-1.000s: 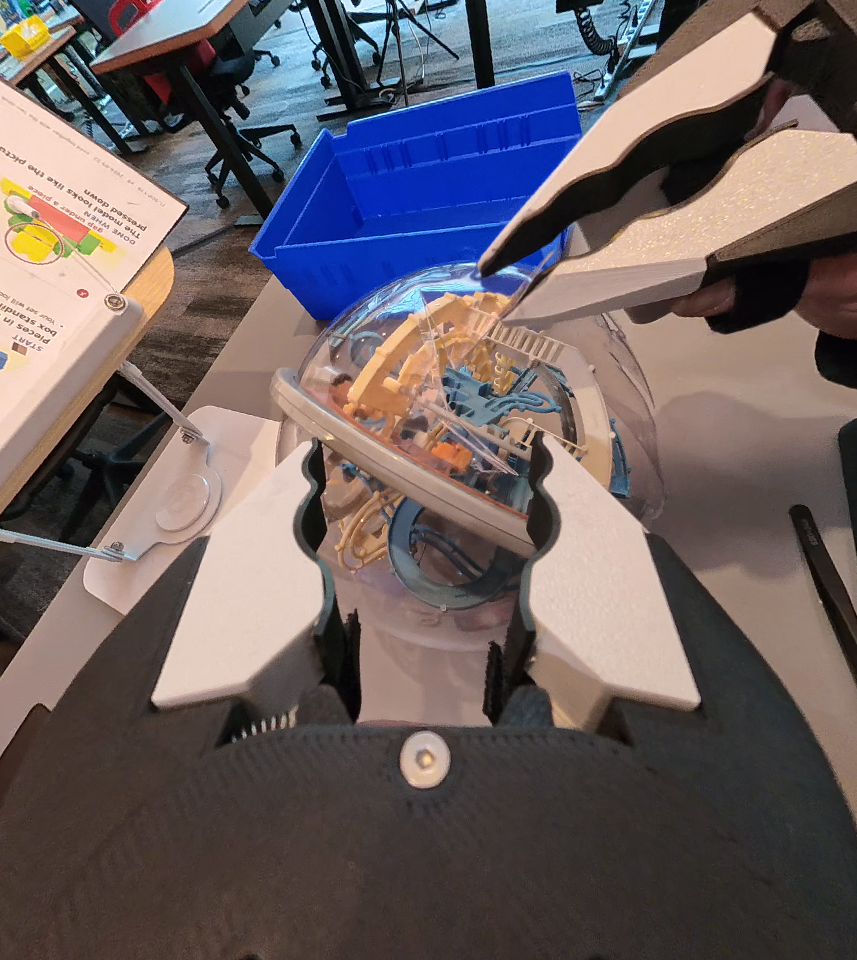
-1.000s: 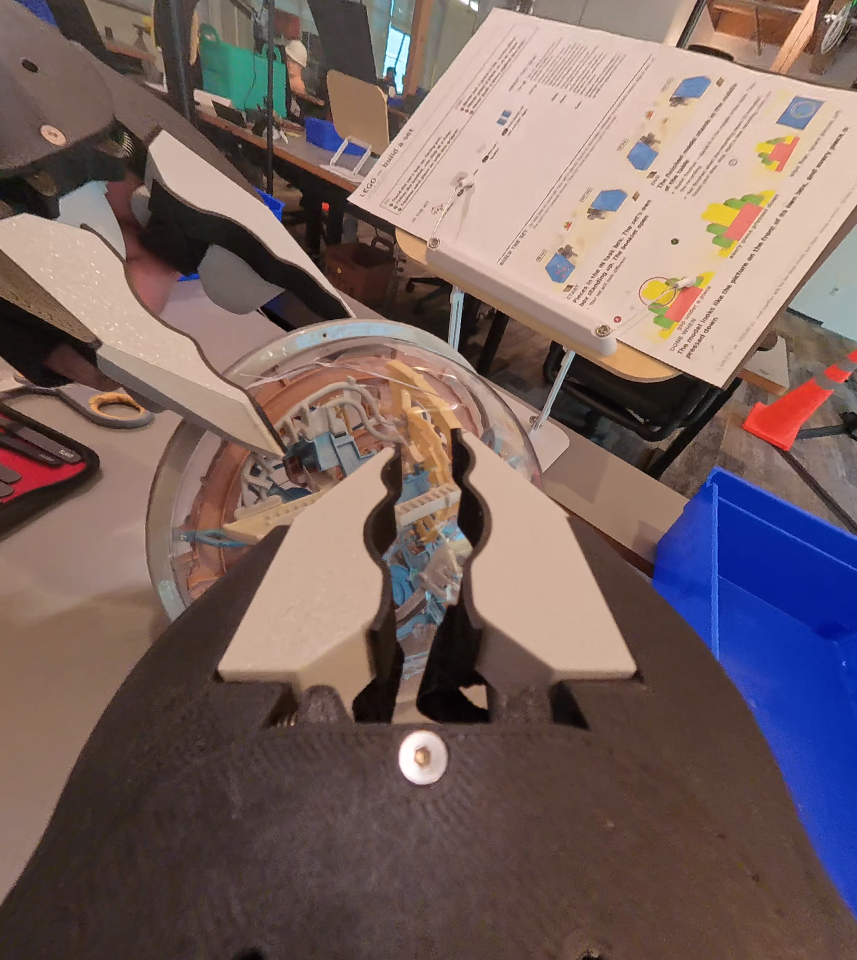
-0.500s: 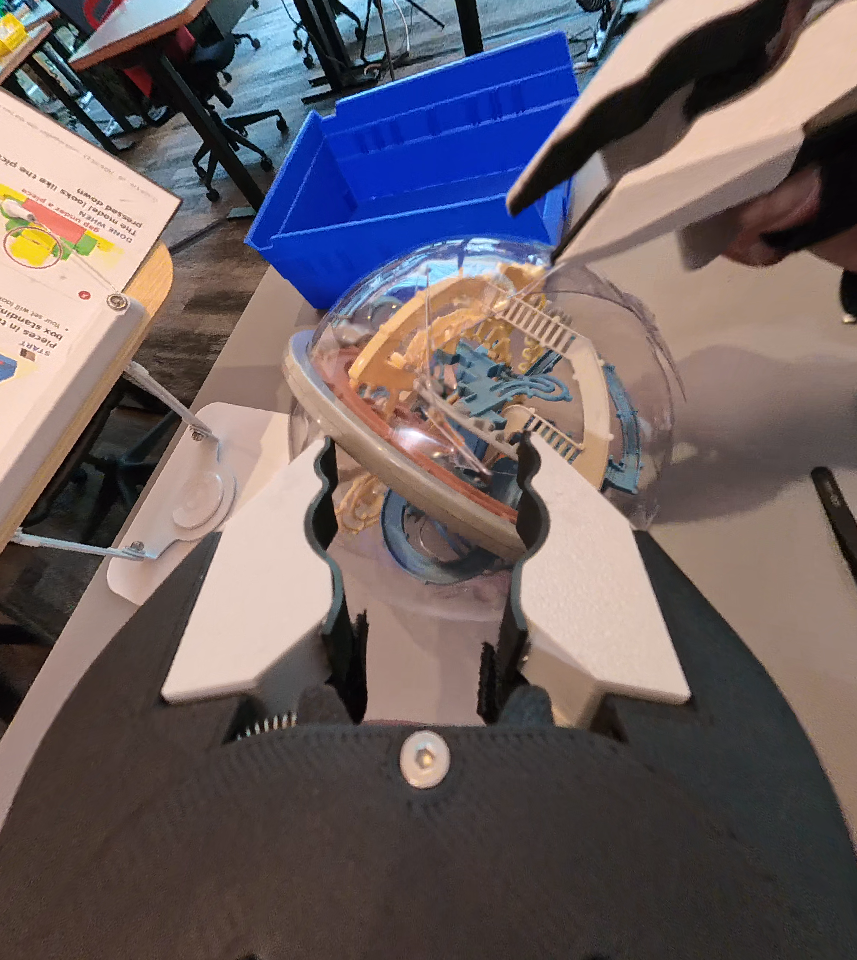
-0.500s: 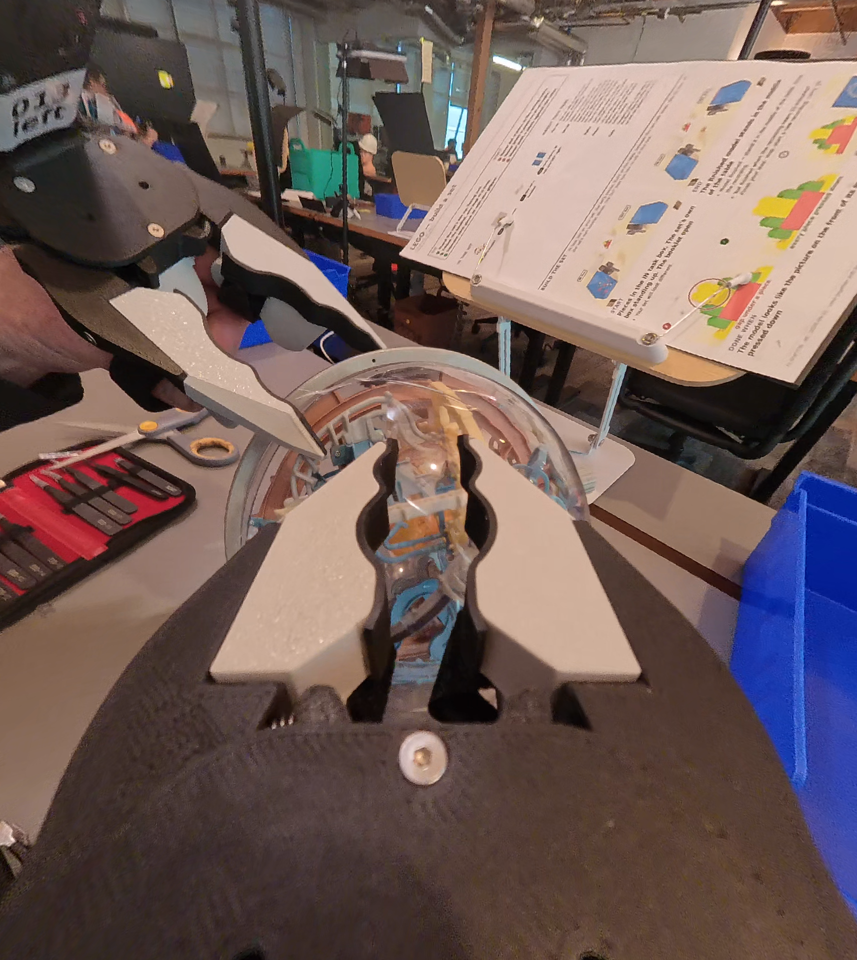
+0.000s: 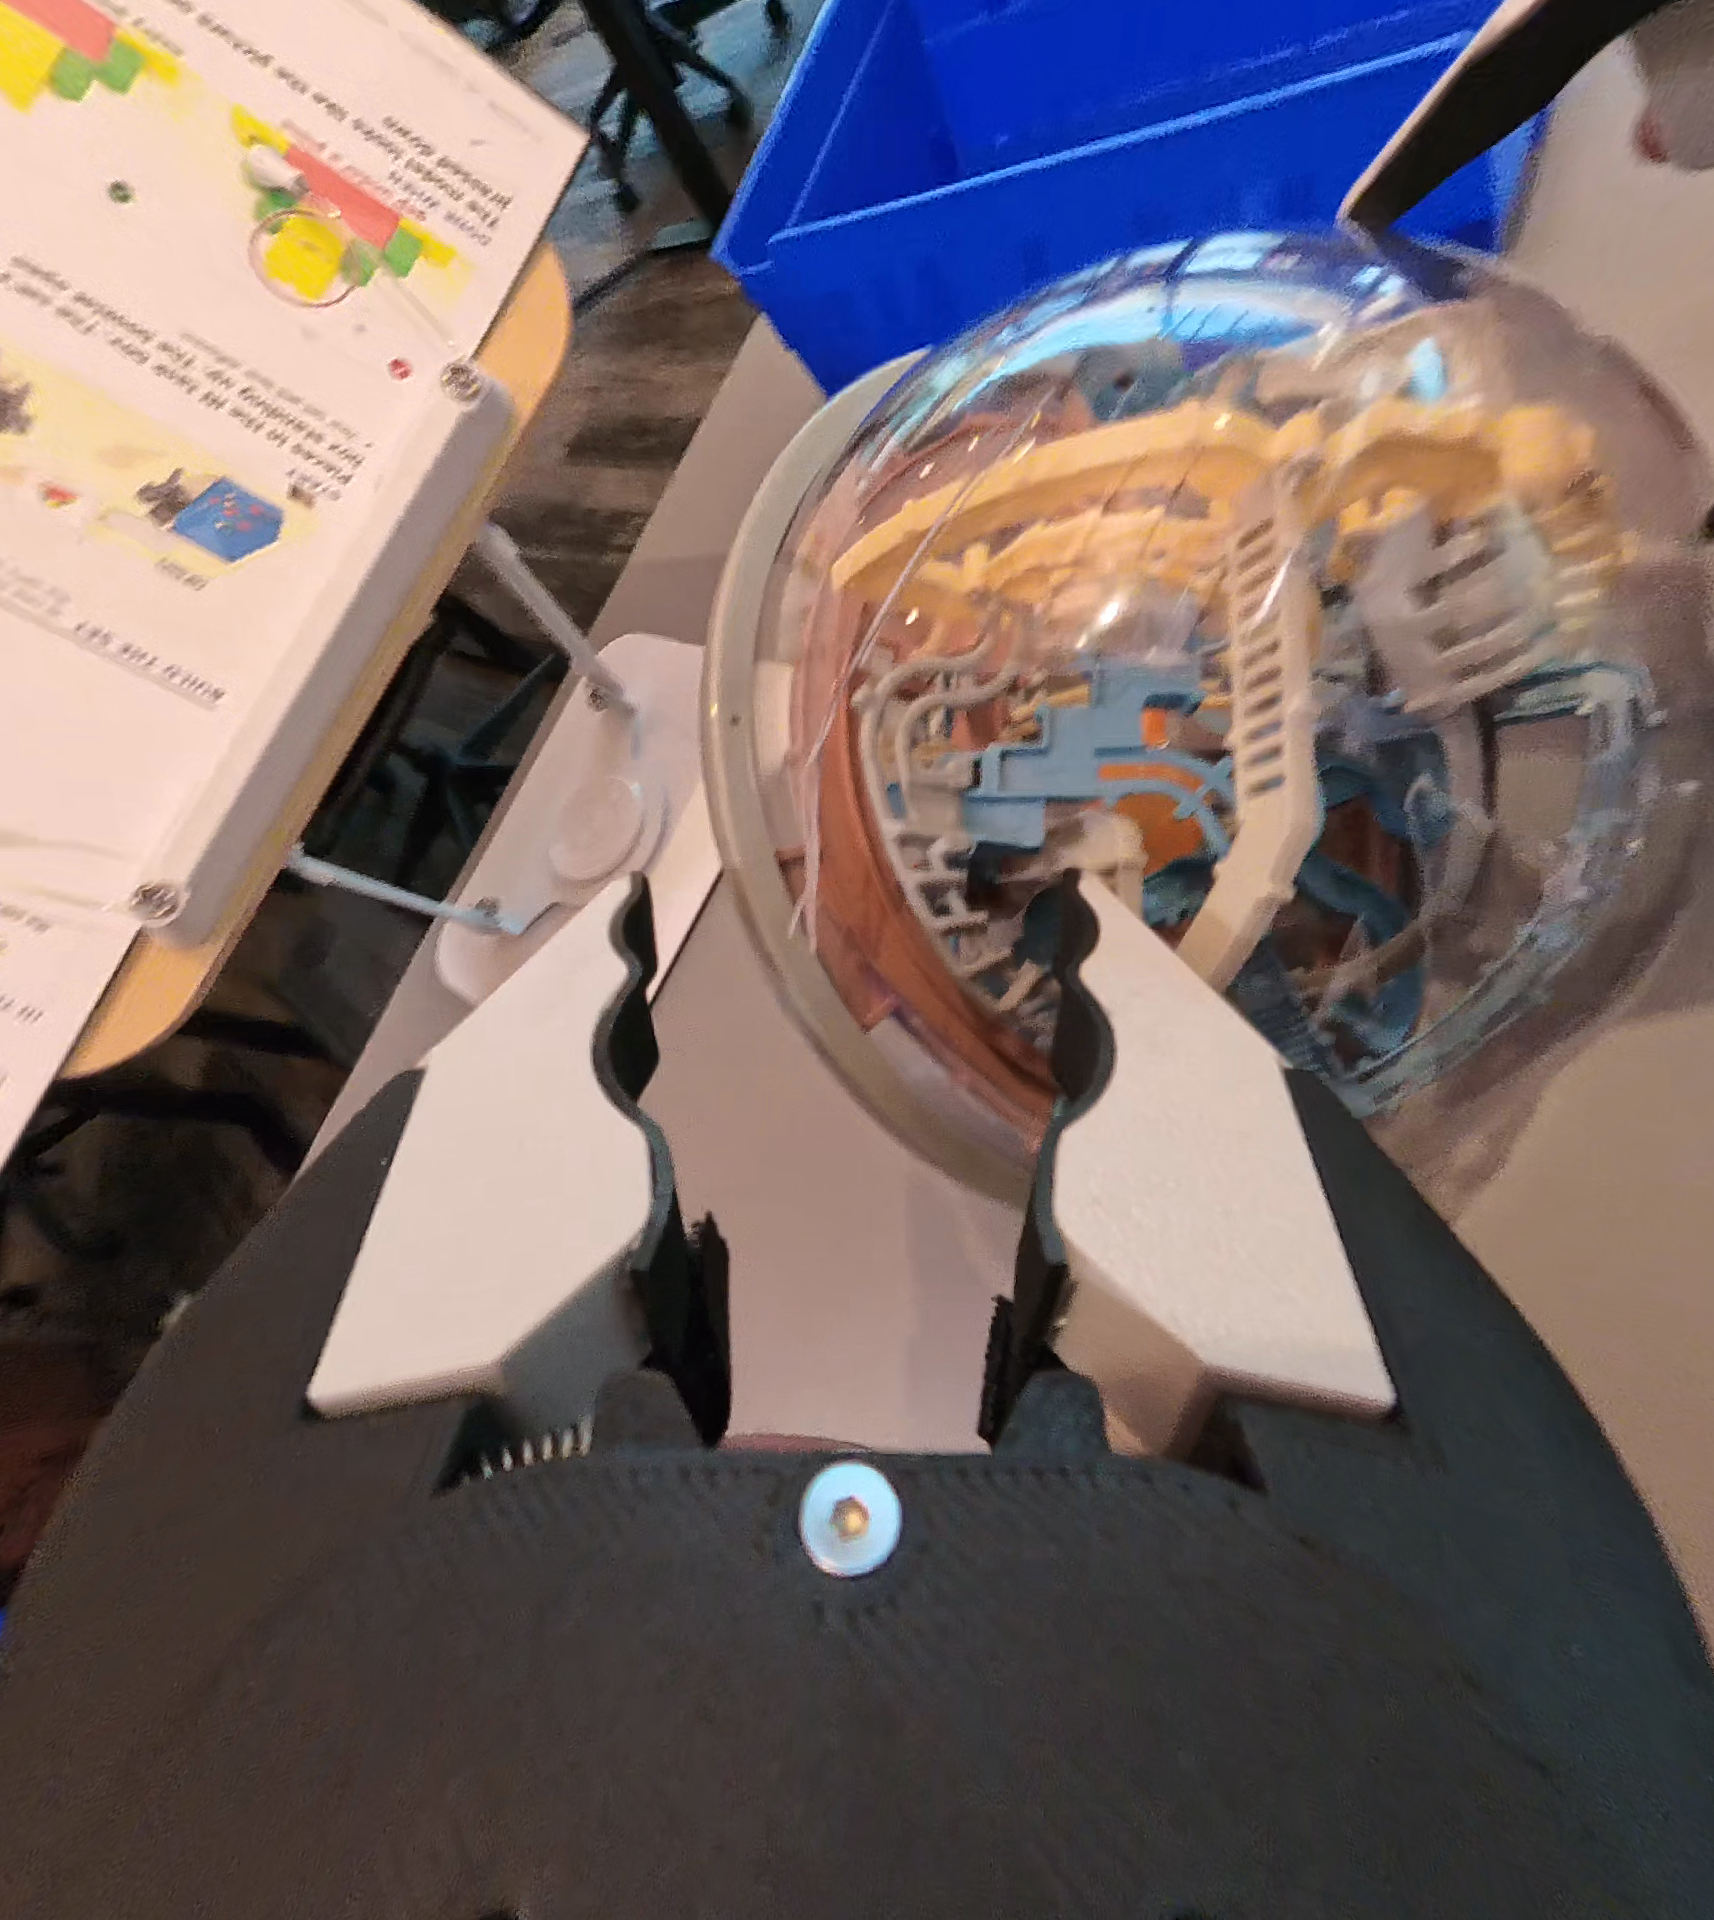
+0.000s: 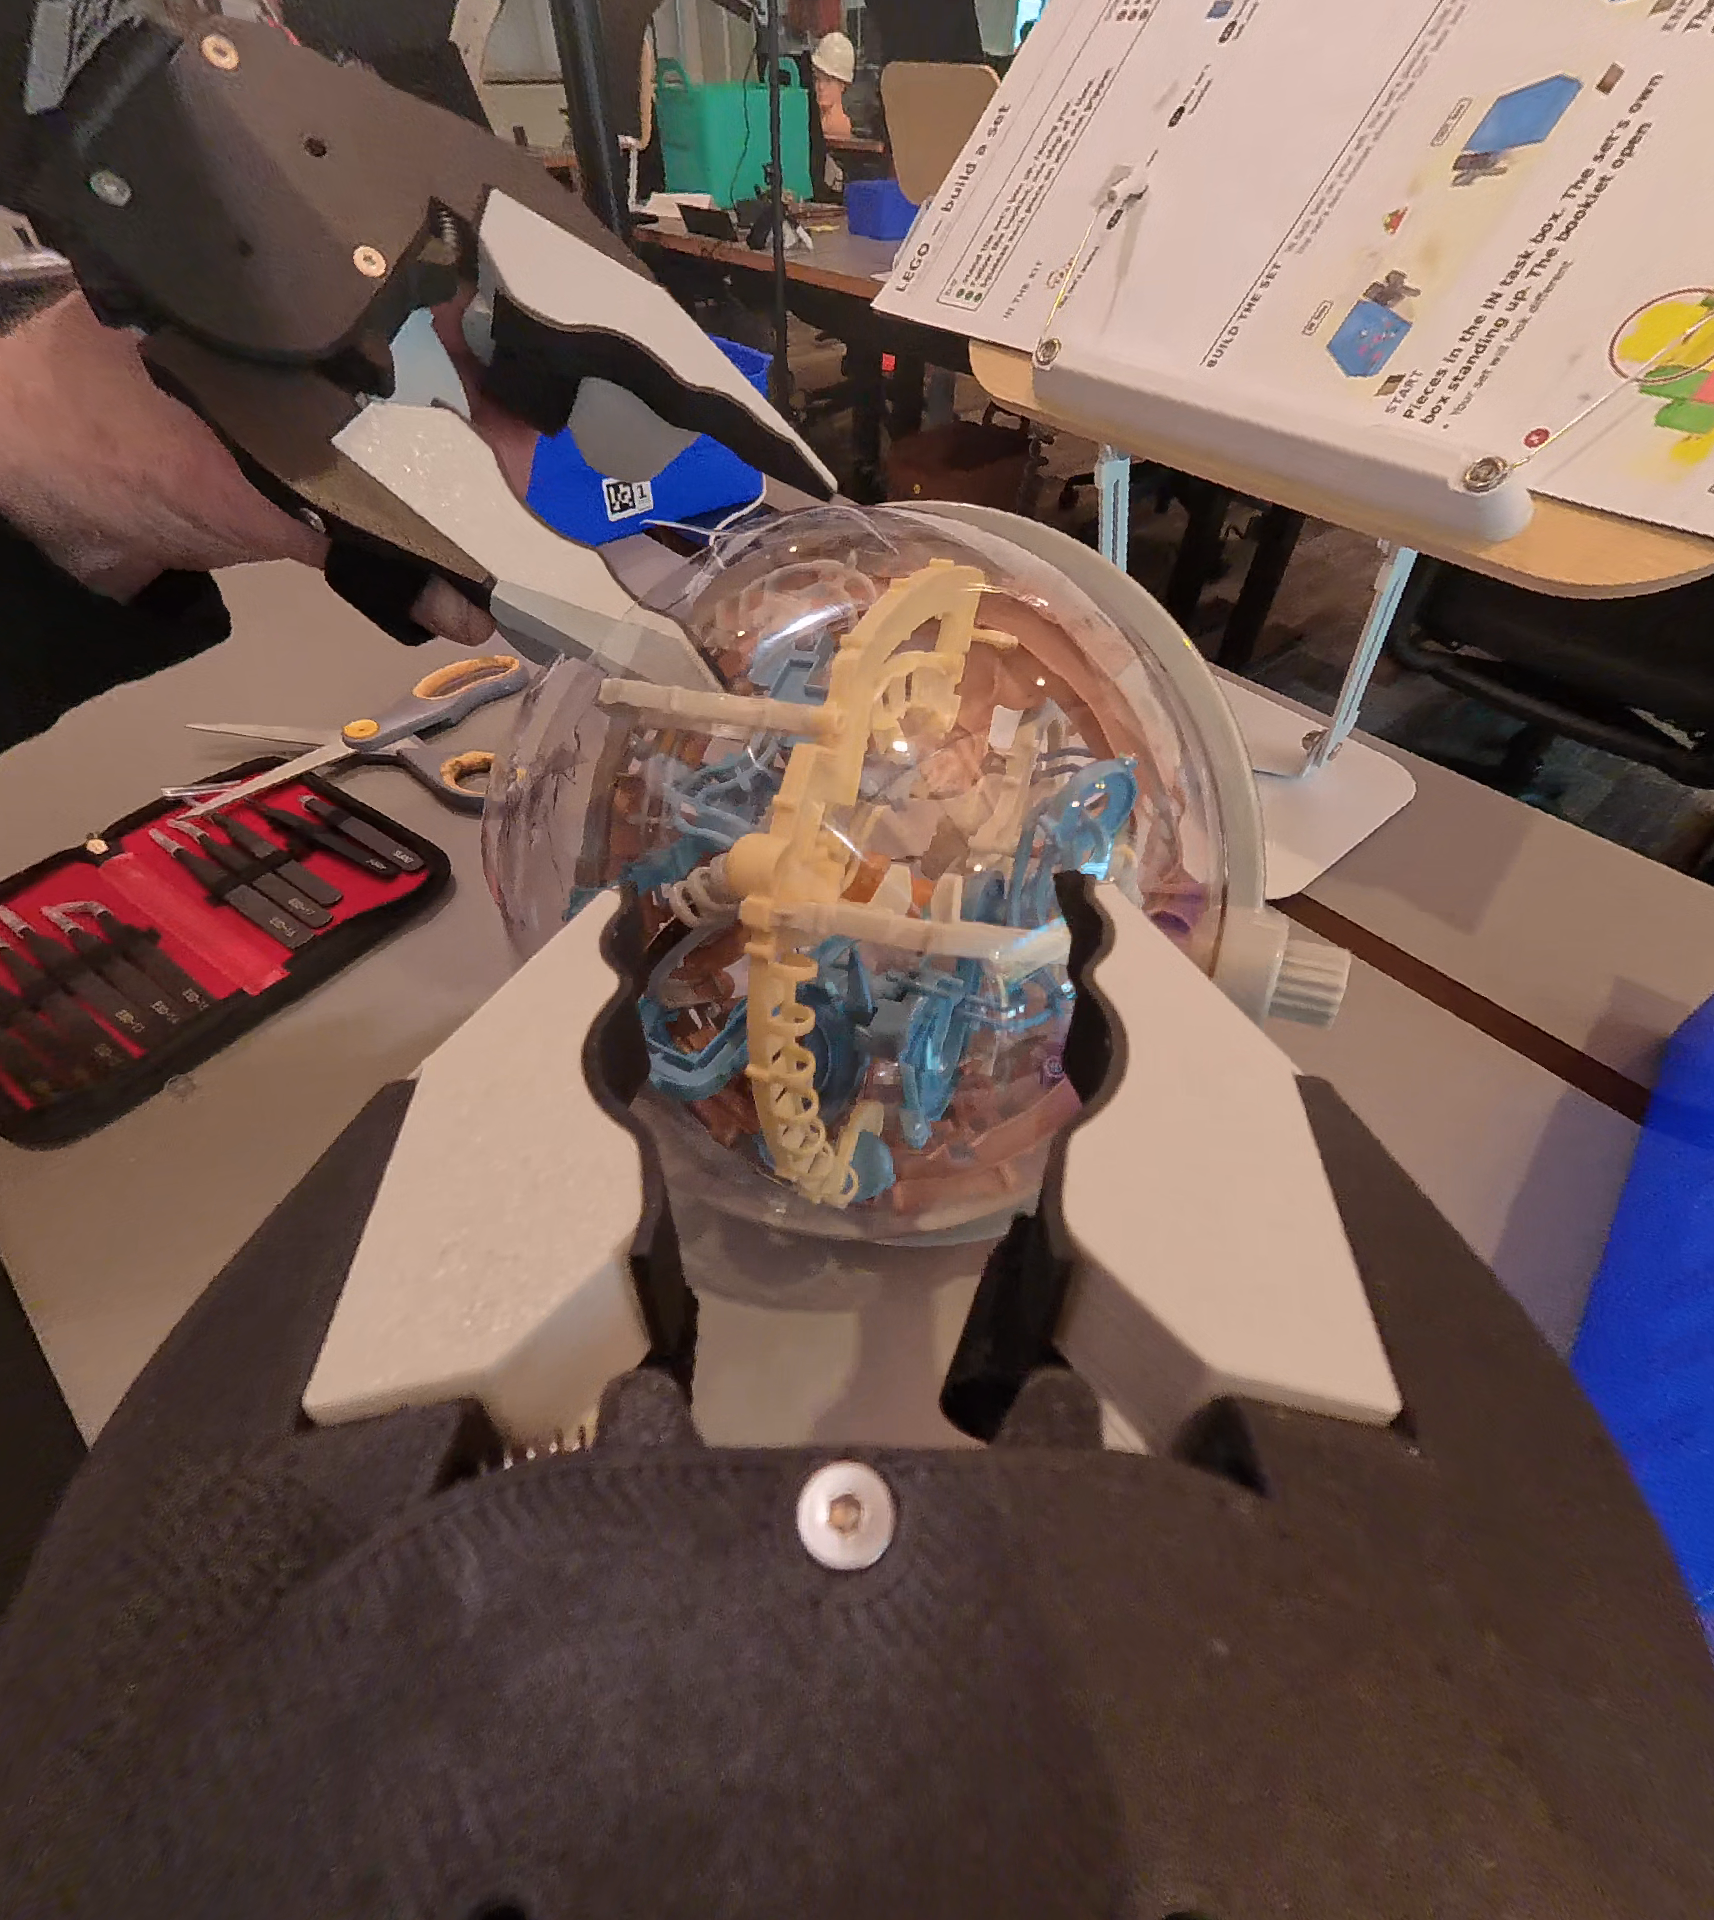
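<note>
- The clear plastic sphere (image 6: 863, 862) with cream, blue and brown maze tracks inside sits on the grey desk (image 6: 167, 1226), its grey rim tilted.
- The left claw (image 5: 858, 904) gapes wide, holding nothing; its right finger overlaps the sphere's rim, contact unclear.
- The right claw (image 6: 842, 904) is also spread wide, empty, its fingers framing the sphere's near side.
- A deep blue plastic bin (image 5: 1092, 177) stands beyond the sphere.
- A red tweezer case (image 6: 157, 935) and grey-handled scissors (image 6: 365, 732) lie nearby.
- A white instruction board (image 6: 1435, 239) stands tilted on a stand.

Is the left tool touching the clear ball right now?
Cannot tell. In the right wrist view the left tool's tips overlap the clear ball's top, with neither gap nor contact plainly visible.
</note>
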Available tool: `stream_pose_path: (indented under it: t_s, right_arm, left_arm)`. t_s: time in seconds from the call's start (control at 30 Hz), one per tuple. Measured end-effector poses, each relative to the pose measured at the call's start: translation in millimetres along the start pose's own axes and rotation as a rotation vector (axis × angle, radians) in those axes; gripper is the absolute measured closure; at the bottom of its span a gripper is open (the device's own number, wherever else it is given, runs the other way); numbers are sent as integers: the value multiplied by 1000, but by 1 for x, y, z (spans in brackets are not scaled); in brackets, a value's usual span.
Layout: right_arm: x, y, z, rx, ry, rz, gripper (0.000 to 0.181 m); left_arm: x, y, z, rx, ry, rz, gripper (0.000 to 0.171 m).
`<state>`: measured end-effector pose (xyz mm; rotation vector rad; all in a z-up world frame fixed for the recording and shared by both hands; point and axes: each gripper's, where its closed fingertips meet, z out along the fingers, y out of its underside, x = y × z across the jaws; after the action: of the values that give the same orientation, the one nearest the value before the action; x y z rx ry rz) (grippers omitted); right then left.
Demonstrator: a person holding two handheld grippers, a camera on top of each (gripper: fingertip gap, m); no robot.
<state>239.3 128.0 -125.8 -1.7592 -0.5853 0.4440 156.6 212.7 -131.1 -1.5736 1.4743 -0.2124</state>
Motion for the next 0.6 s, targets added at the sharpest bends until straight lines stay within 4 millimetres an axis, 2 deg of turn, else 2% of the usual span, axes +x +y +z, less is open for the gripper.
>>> stream_pose_path:
  t_s: [0.07, 0.17, 0.23, 0.3, 0.37, 0.47, 0.57, 0.6]
  right_arm:
    - [0, 1, 0, -1, -9, 14, 103]
    - [-2, 2, 2, -7, -18, 21, 104]
    - [-3, 3, 3, -12, -16, 15, 105]
    - [-3, 3, 4, -11, -16, 16, 106]
    - [-3, 3, 5, -10, -16, 19, 106]
    - [-6, 3, 6, -13, -11, 2, 106]
    - [-9, 3, 7, -16, -15, -17, 109]
    - [-10, 3, 6, -15, -21, -18, 108]
  left_arm:
    - [-11, 8, -11, -20, -127, 40, 88]
    - [-14, 10, -40, 9, -220, 46, 97]
    - [3, 5, -61, 83, -145, -22, 101]
    - [32, -5, -75, 181, -5, -114, 110]
    - [65, -4, -73, 179, 132, -150, 115]
    - [79, 21, -48, 42, 114, -77, 103]
    - [102, 12, -32, 100, 201, -109, 117]
    - [105, 13, -28, 102, 216, -109, 128]
